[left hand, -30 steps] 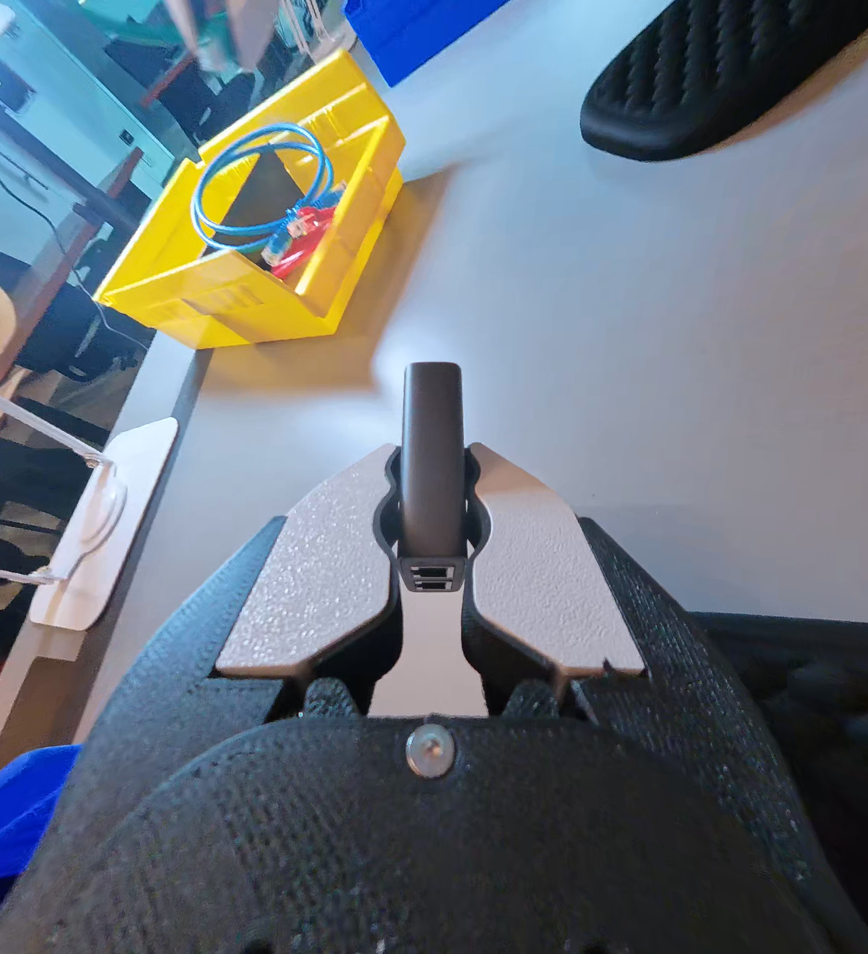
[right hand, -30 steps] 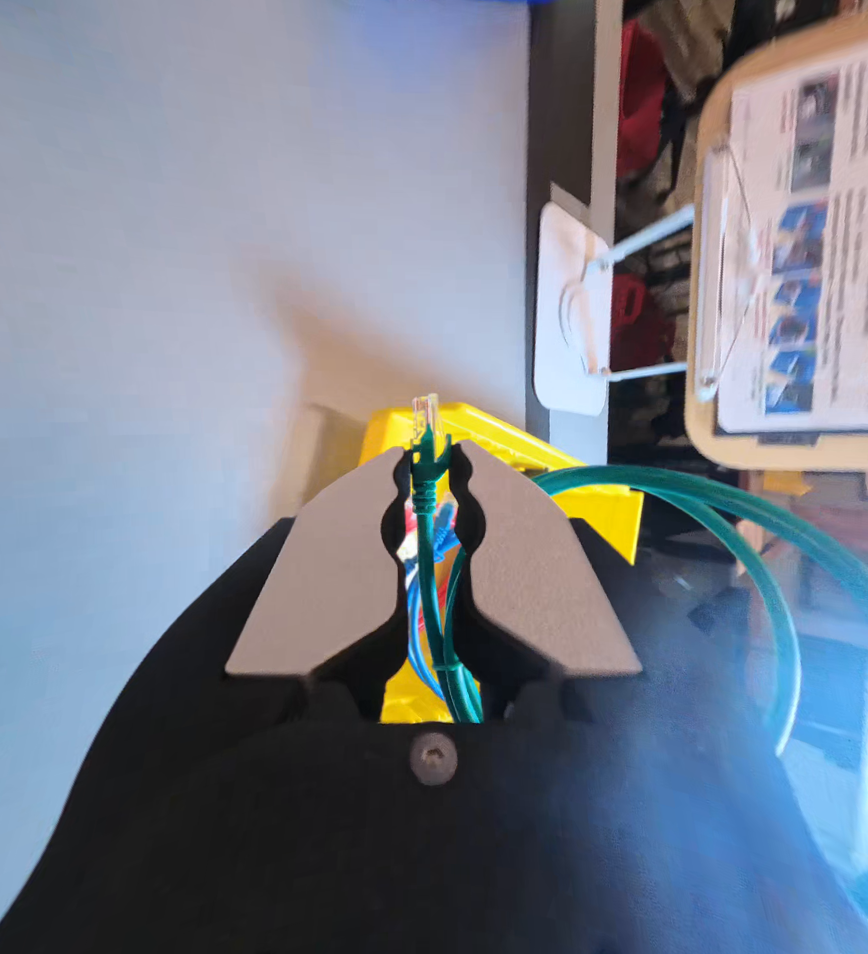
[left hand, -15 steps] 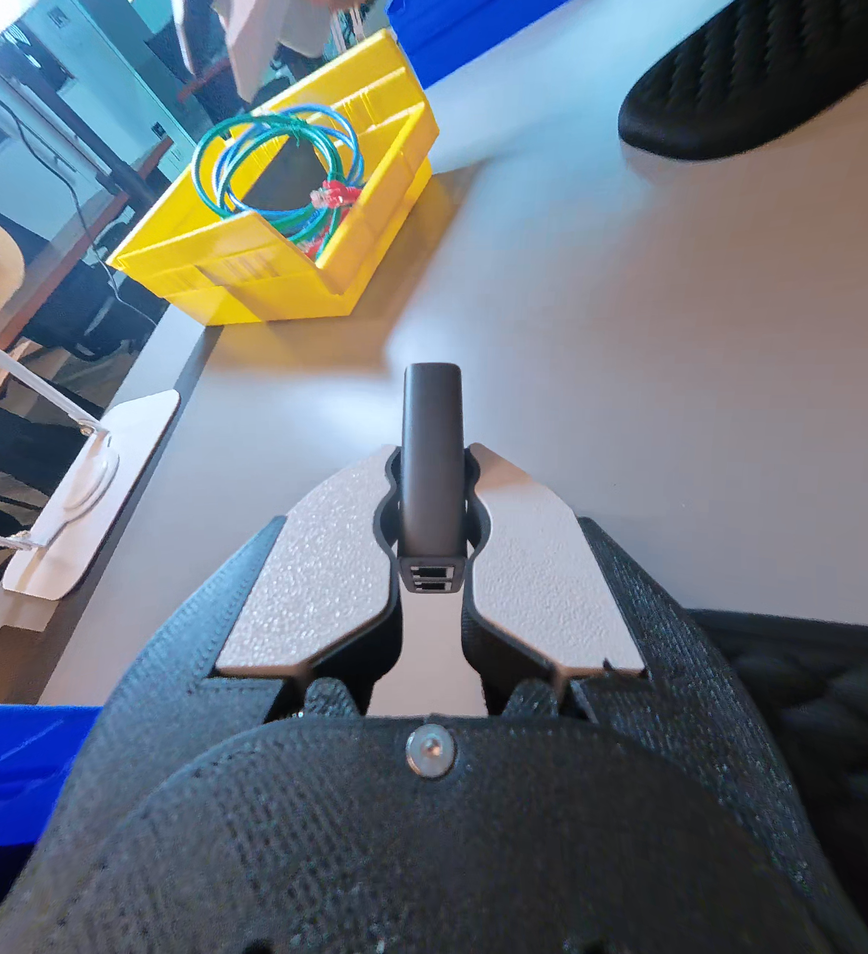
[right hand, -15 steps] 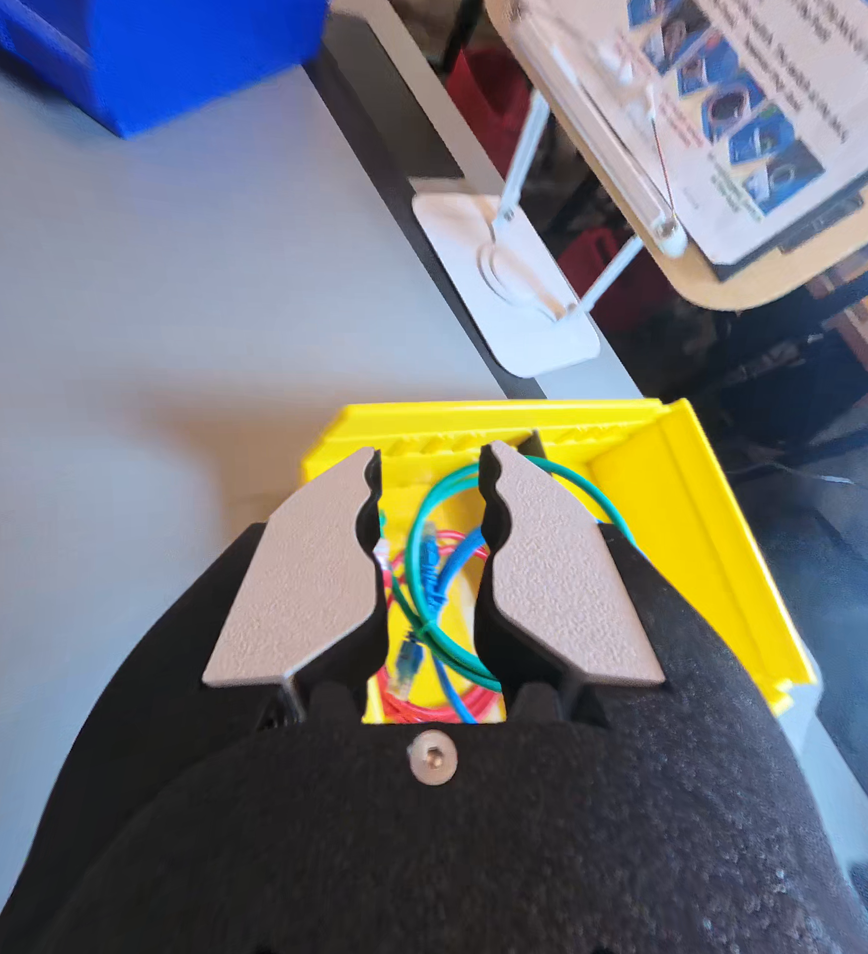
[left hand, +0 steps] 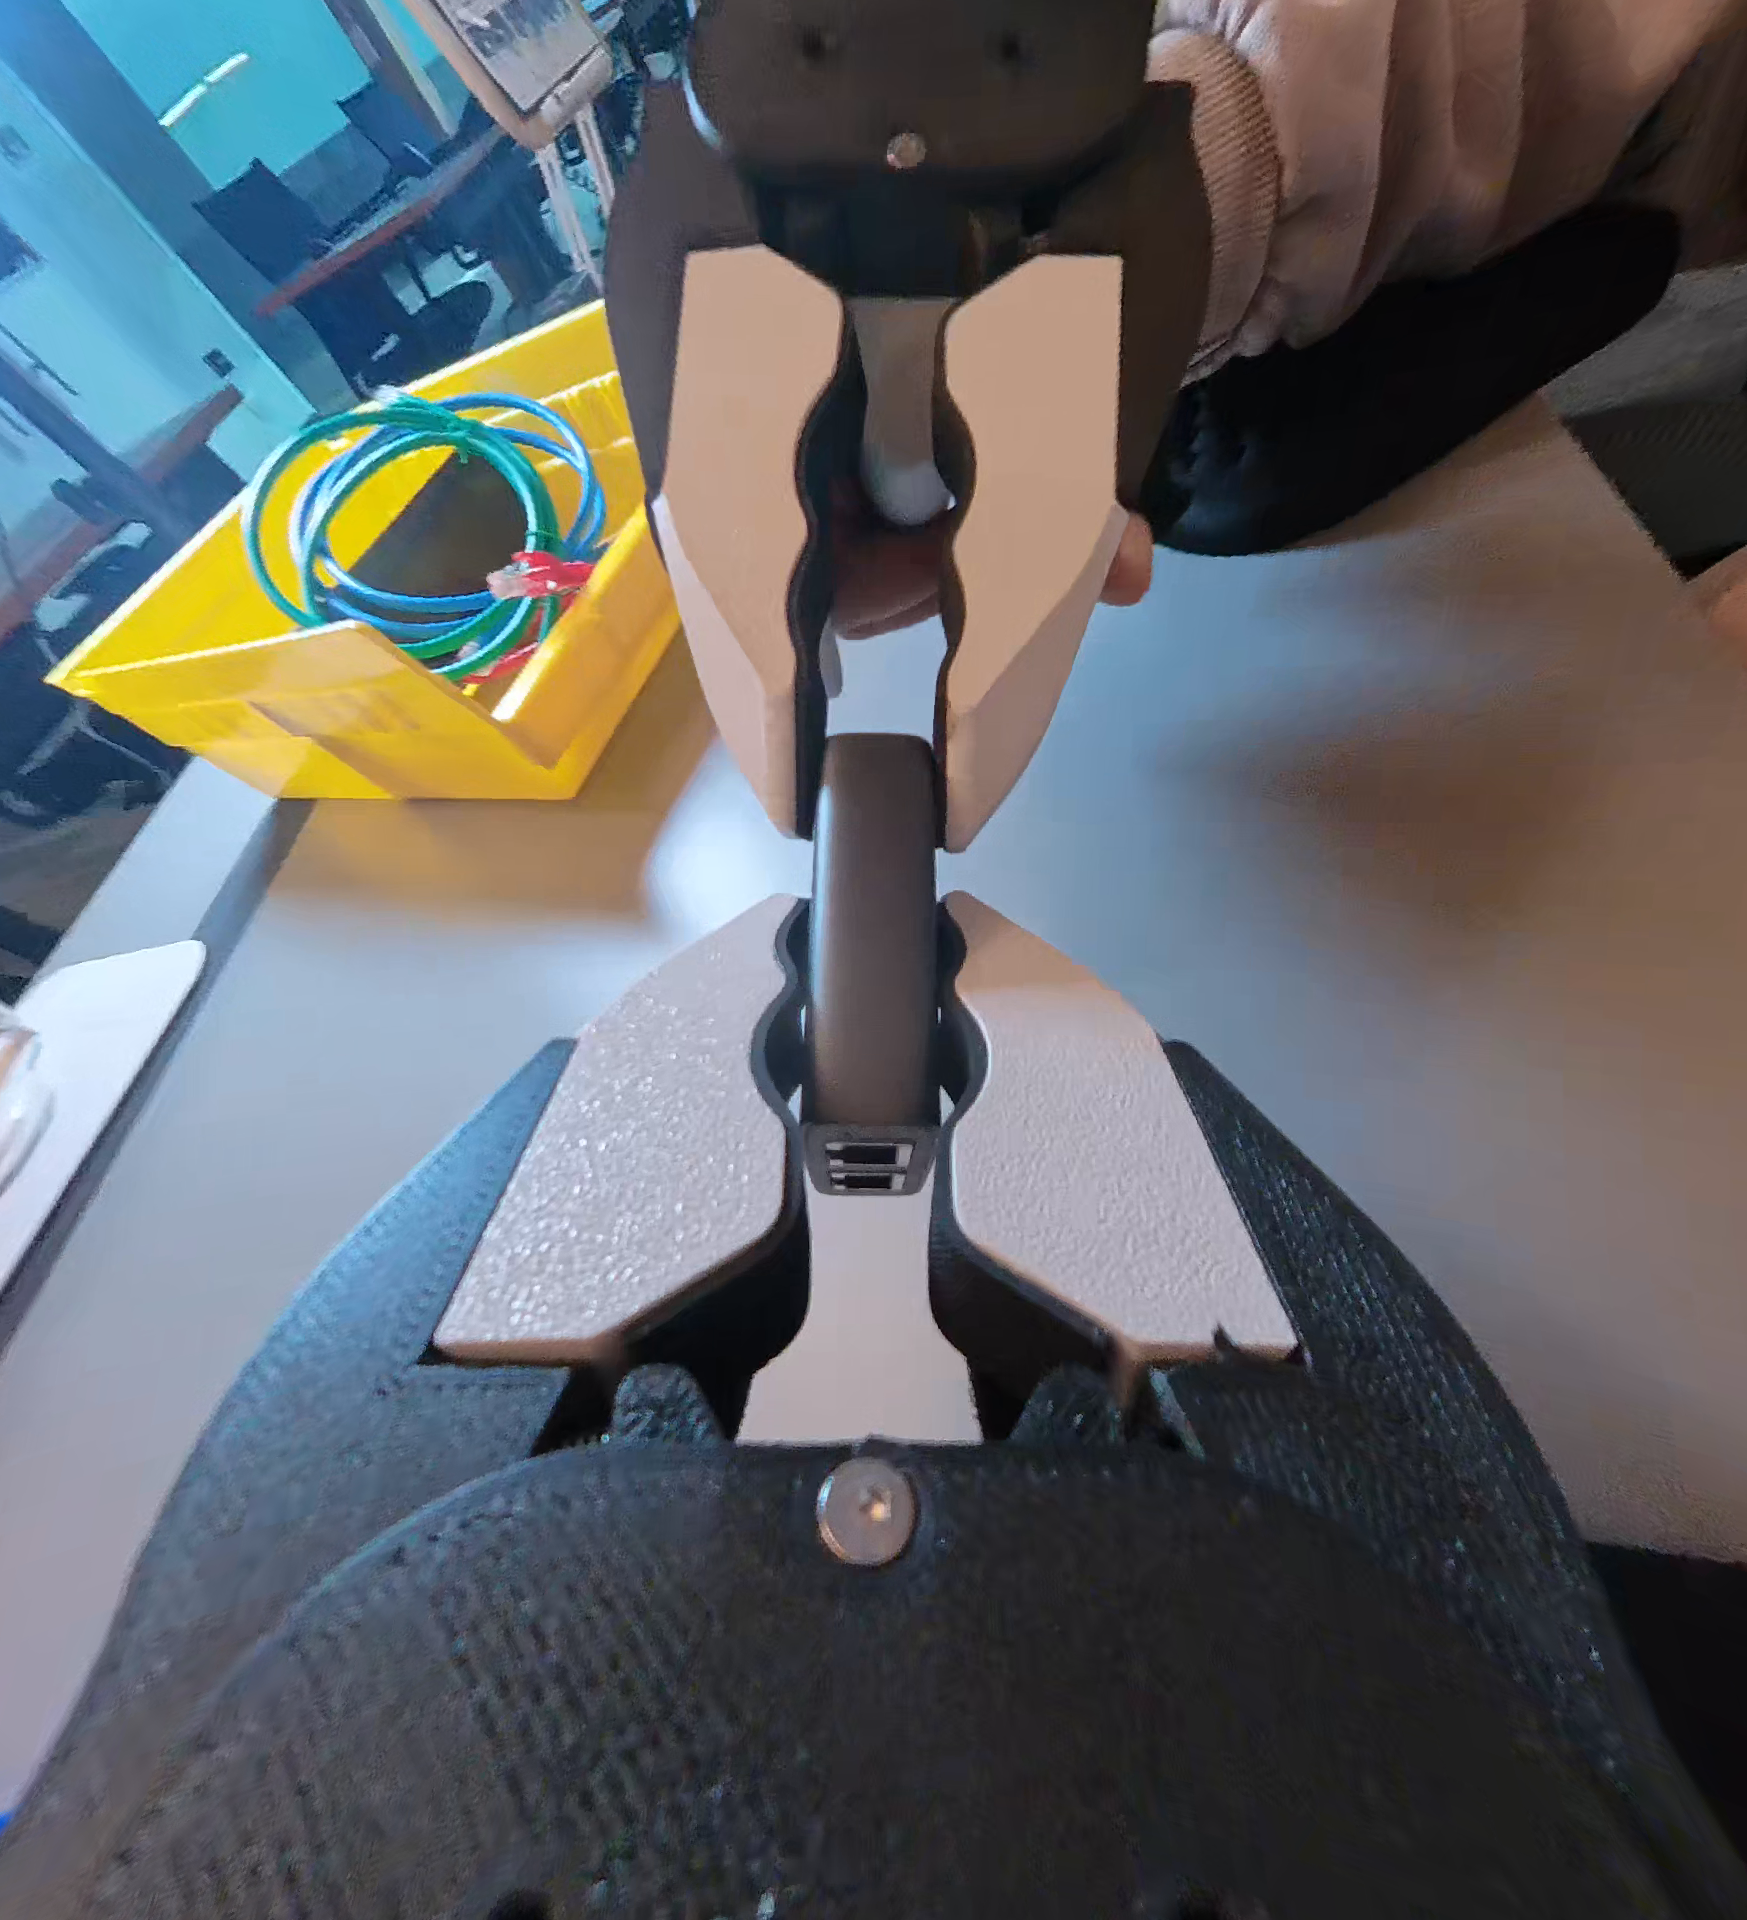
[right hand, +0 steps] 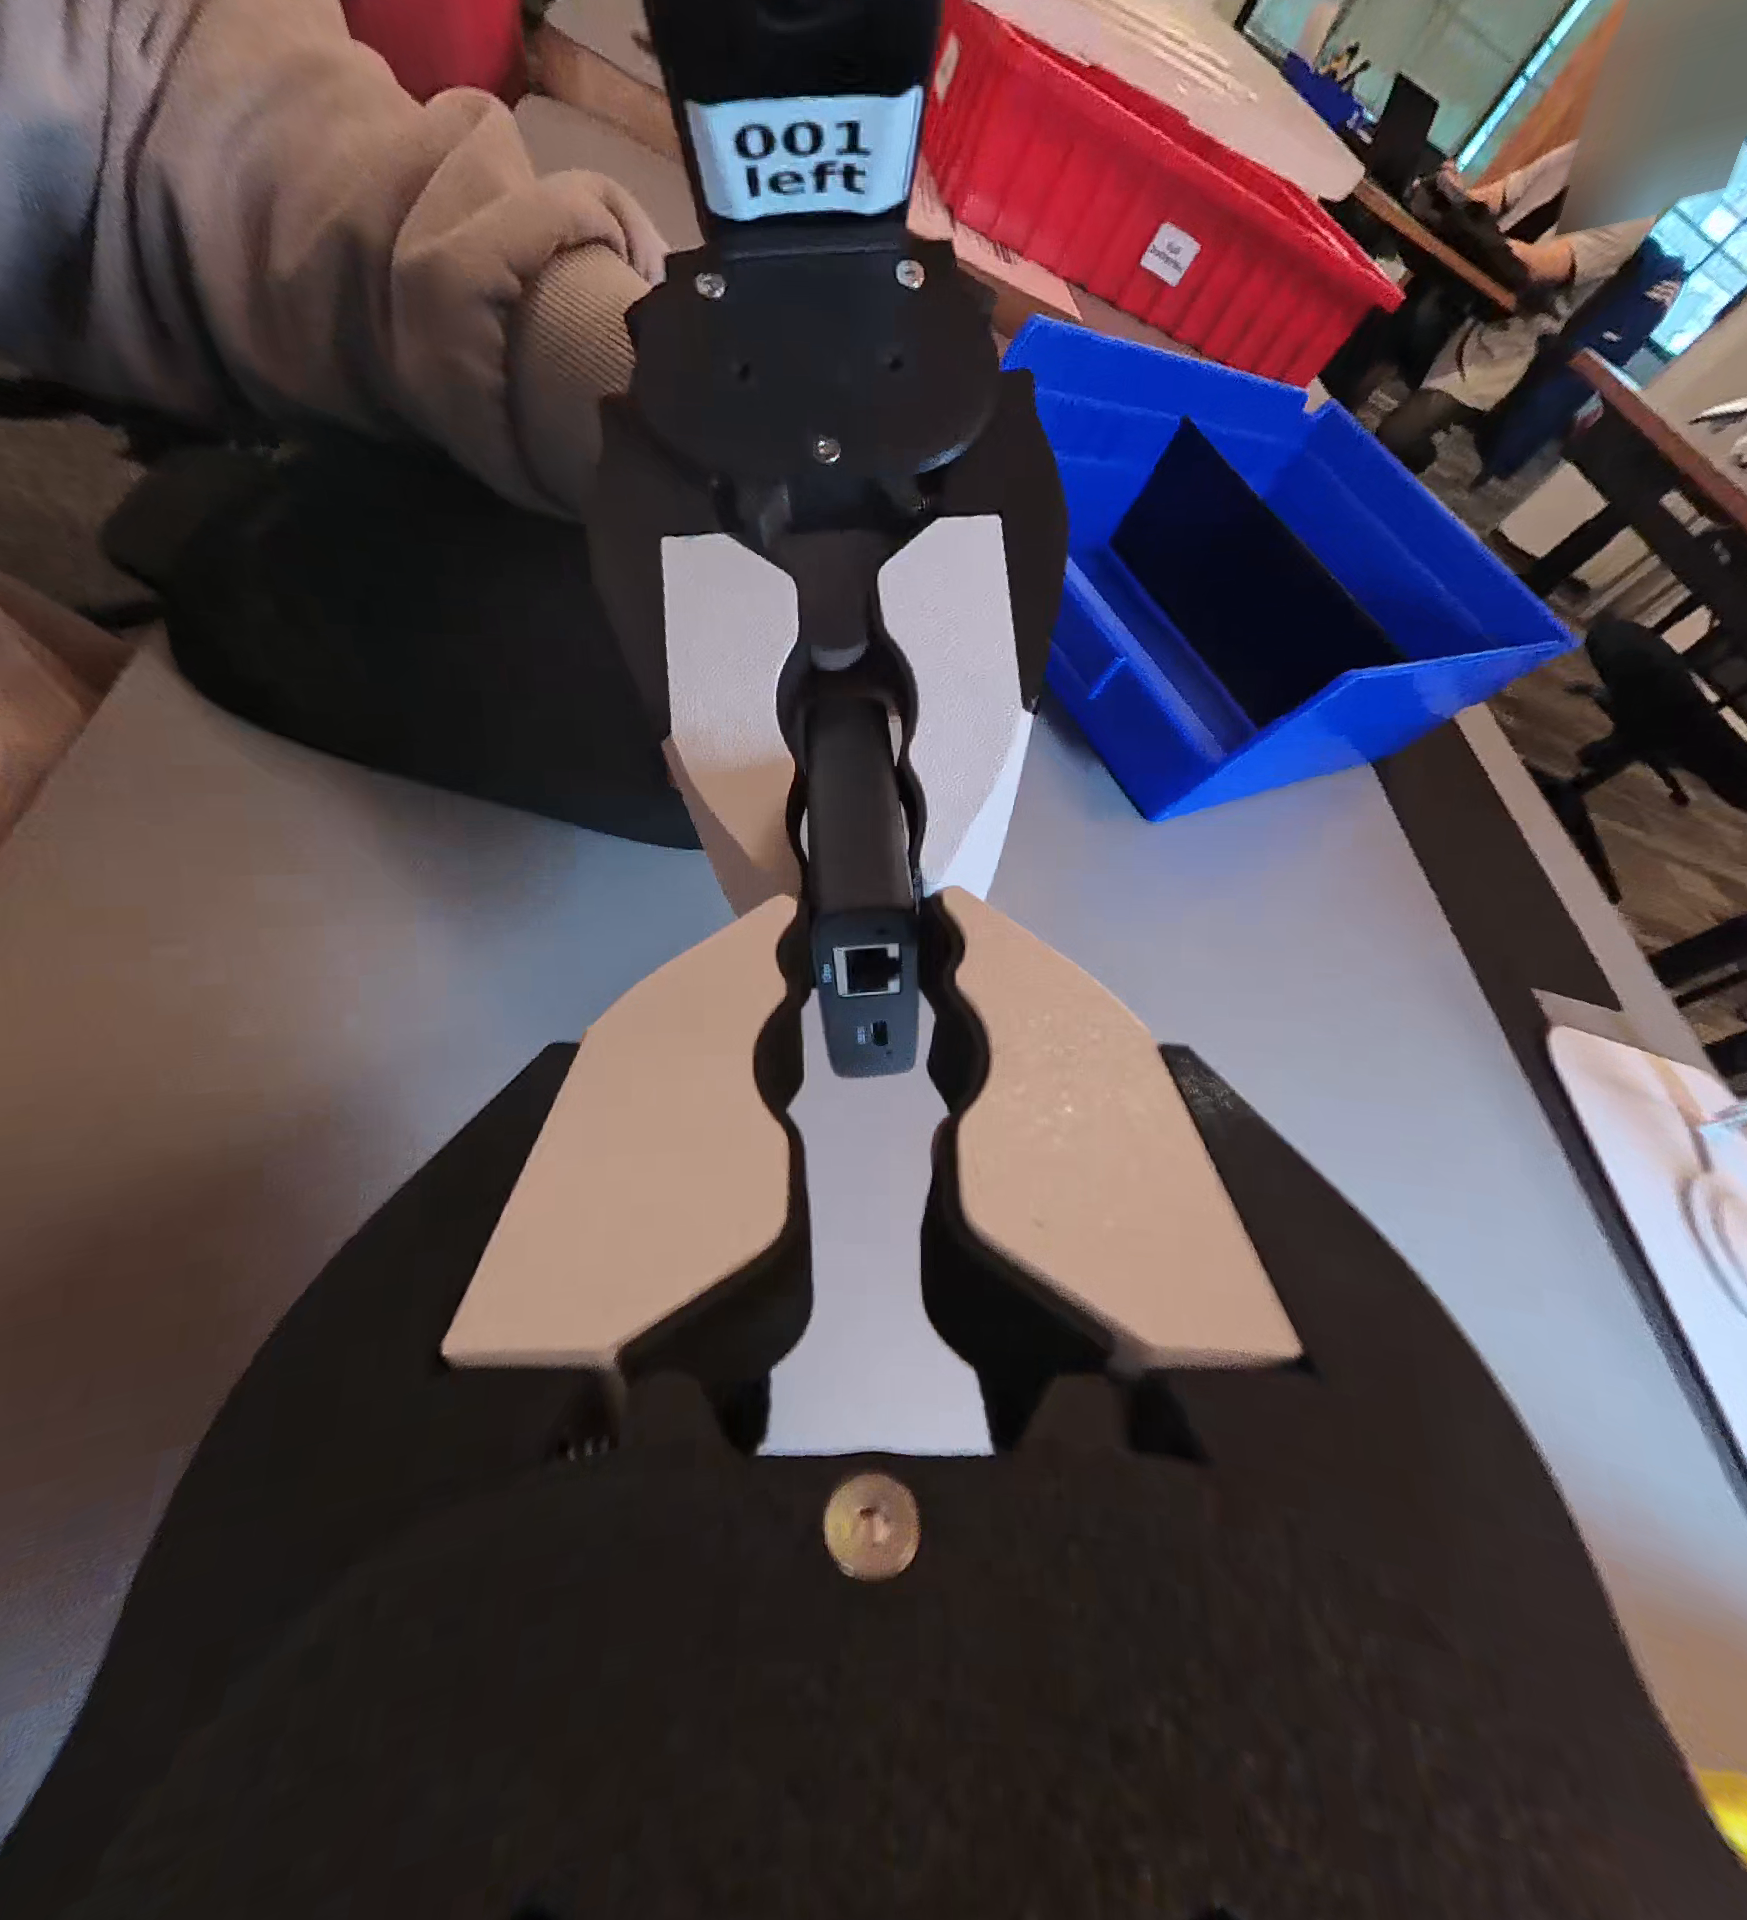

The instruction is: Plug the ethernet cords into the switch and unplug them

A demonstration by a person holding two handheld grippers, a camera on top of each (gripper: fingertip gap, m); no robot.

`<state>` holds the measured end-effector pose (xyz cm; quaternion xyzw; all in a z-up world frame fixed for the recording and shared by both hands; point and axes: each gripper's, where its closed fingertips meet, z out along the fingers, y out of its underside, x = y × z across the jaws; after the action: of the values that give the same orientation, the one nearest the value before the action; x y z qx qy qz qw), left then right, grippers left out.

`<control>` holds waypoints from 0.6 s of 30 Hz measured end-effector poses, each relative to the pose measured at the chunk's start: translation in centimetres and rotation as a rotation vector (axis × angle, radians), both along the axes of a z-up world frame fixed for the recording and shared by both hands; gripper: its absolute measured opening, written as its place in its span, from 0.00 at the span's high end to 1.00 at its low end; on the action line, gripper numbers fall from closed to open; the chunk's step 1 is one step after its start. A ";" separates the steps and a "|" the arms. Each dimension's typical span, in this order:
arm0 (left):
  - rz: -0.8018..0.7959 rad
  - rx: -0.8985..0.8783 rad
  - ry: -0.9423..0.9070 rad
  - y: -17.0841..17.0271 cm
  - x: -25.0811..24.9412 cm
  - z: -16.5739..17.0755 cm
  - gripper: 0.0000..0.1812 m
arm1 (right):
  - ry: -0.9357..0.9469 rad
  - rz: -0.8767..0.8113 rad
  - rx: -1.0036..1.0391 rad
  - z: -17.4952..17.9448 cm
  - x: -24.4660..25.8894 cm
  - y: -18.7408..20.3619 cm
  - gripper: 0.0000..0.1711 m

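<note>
Two handheld grippers face each other over a smooth grey table [left hand: 1368, 1039]. Each has two flat, grainy, pale finger plates with wavy inner edges, mounted on a black textured body.

One switch [left hand: 869, 977] is present: a slim, dark, rounded bar. Its near end in the left wrist view shows two small slots. Its opposite end [right hand: 867, 987] carries one ethernet port above one smaller port.

The left gripper [left hand: 869, 925] is closed to a narrow gap on the middle of the switch, with both inner edges against its sides. The right gripper [right hand: 867, 925] is slightly wider, with its tips flanking the port end of the switch; contact cannot be confirmed. It holds no cord.

Three bins are visible:
- One yellow bin [left hand: 349, 717], far left in the left wrist view, containing coiled ethernet cords: one green cord [left hand: 277, 499], one blue cord [left hand: 578, 488], and one red connector [left hand: 542, 571].
- One blue bin [right hand: 1368, 717] with a dark divider.
- One red ribbed bin [right hand: 1160, 197] behind the blue bin.

One beige sleeve [right hand: 256, 229] shows behind the left gripper.
</note>
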<state>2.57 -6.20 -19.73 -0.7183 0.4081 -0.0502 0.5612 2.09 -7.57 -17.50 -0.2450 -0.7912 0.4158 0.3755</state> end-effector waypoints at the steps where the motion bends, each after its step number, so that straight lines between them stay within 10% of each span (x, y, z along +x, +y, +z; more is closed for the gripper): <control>1: -0.015 -0.016 -0.018 -0.1 0.2 -0.2 0.88 | -0.021 0.015 -0.031 -0.2 0.2 -0.1 0.88; 10: 0.006 -0.052 -0.102 0.5 -0.2 0.1 0.88 | -0.006 0.051 -0.222 0.6 1.2 1.9 0.88; 18: 0.060 -0.106 0.042 0.9 -0.3 -1.6 0.88 | -0.074 -0.097 0.185 -3.0 0.0 2.3 0.81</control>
<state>2.27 -5.28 -21.35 -0.7598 0.3948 -0.0398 0.5150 2.07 -5.26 -20.48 -0.2626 -0.8268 0.3131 0.3866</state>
